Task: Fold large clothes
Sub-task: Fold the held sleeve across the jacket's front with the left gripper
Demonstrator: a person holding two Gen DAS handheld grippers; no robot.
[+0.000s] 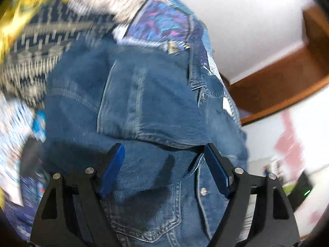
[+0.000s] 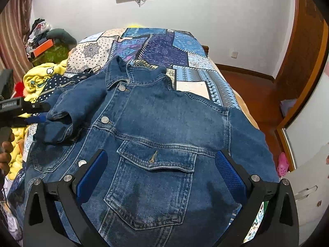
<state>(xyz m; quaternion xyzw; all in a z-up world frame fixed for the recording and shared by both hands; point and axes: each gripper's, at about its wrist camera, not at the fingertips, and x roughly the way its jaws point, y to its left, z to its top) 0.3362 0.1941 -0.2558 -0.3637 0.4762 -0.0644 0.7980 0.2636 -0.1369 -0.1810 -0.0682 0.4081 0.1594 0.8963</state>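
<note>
The jacket (image 2: 156, 123) lies front-up on the bed (image 2: 185, 47) (one sleeve folded inward), the left gripper (image 1: 164, 164) and the right gripper (image 2: 162, 170) spread wide, gripping nothing.

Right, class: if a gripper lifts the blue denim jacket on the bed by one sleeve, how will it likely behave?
The blue denim jacket would probably droop rather than hold shape: its folded sleeve already lies crumpled. The thick seamed cloth and metal buttons suggest some weight, so it may drag. The patchwork bedspread beneath looks soft and could bunch up.

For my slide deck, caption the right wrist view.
Open right gripper above a denim jacket spread on a patchwork bedspread.
</note>
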